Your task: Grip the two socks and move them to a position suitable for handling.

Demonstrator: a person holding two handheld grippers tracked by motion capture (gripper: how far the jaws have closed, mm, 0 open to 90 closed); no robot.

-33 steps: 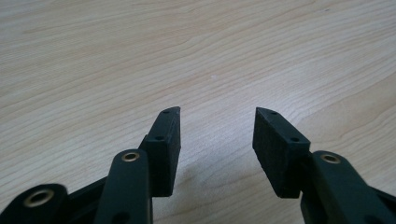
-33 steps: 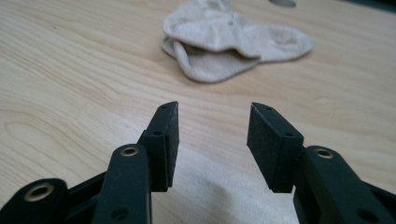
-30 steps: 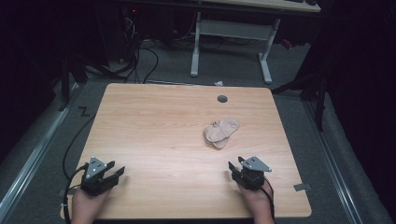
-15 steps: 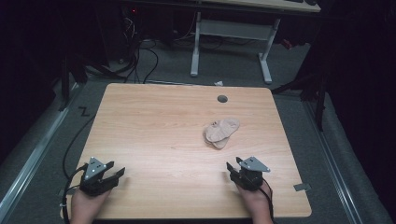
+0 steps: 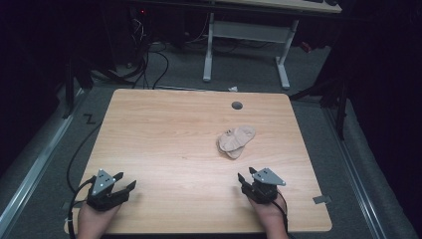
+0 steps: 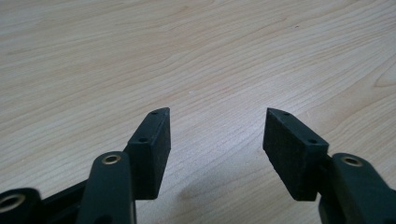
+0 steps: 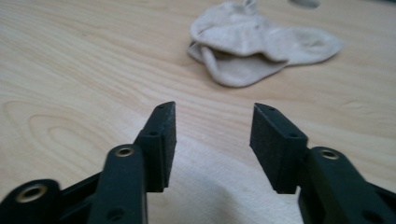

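Observation:
A pair of beige socks [image 5: 236, 141] lies crumpled right of the middle of the wooden table [image 5: 164, 139]. In the right gripper view the socks [image 7: 259, 44] lie a short way beyond the jaws. My left gripper [image 5: 125, 181] rests near the table's front left corner; its jaws have just been opening and stand open over bare wood [image 6: 217, 114]. My right gripper [image 5: 246, 175] sits near the front edge, below the socks; its jaws have just been opening and stand open [image 7: 214, 108] with nothing between them.
A round cable hole [image 5: 237, 105] is set near the table's far edge. A small grey tab [image 5: 321, 199] lies by the front right corner. Beyond the table stand a white desk frame [image 5: 246, 37] and cables [image 5: 149, 59] on the dark floor.
The left gripper's jaws have spread a little wider. Both hands stay where they were, and the socks have not moved.

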